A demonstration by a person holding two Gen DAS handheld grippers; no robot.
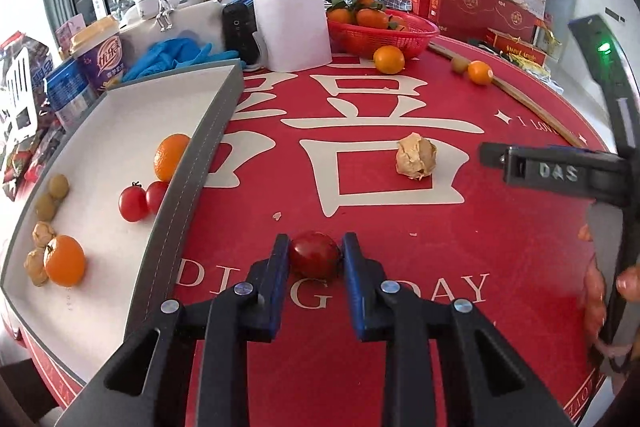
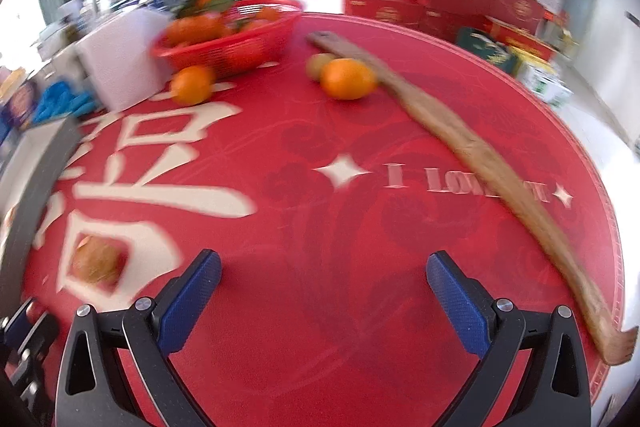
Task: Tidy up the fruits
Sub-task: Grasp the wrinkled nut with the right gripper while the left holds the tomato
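Filling the frame, the red tablecloth [image 1: 400,227] carries a grey tray [image 1: 192,163] at left holding oranges and tomatoes. At bottom centre, the left gripper [image 1: 316,255] pinches a red tomato [image 1: 314,259]. The right gripper [image 2: 324,279] stands wide and holds nothing.

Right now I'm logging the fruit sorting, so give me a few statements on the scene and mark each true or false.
1. The left tongs are shut on a cherry tomato. True.
2. The right tongs hold an orange. False: they are open and hold nothing.
3. The grey tray holds two cherry tomatoes. True.
4. The red basket is empty. False: oranges fill it.
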